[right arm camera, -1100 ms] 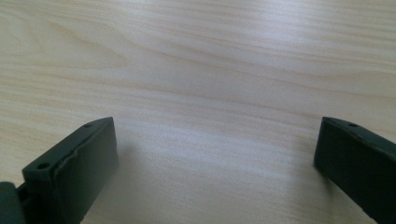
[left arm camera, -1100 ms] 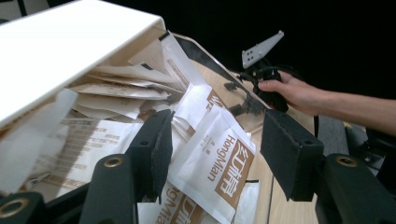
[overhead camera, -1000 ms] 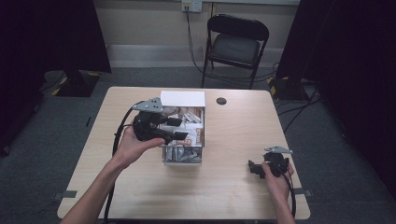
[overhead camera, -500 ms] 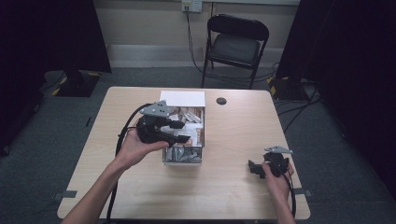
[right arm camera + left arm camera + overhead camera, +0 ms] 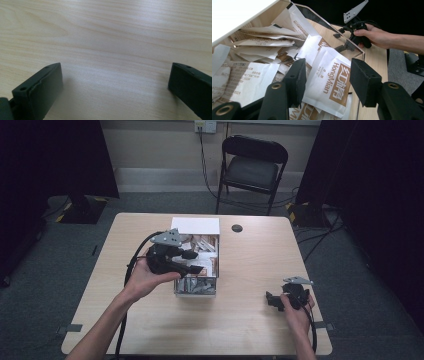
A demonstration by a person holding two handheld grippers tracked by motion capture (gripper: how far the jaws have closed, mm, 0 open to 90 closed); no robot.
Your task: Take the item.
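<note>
Left gripper (image 5: 192, 262): held over the clear box, jaws pointing in across the packets. In its own view (image 5: 325, 80) the jaws have just been closing, about half spread now, with a white packet between them but the pads not pressing on it, so nothing is gripped.

Right gripper (image 5: 270, 300): down at the near right of the table, well apart from the box, in the person's hand. In its own view (image 5: 115, 82) the jaws stand wide over bare wood, nothing between them.

Packet (image 5: 332, 82): white with a brown panel that reads HongMian, lying tilted on top of the pile at the box's front corner, right under the left jaws.

Box (image 5: 196, 287): clear plastic walls, sits mid-table, packed with a messy heap of the same white and brown packets (image 5: 205, 245). Some lie face down with small print showing.

Lid (image 5: 195, 225): white, at the far end of the box; can't tell if it's hinged or just resting there.

Table (image 5: 240, 330): light wood, with a small dark round thing (image 5: 237, 228) near the far edge, right of the lid.

Chair (image 5: 253, 167): black folding one, on the floor past the table by the wall.
</note>
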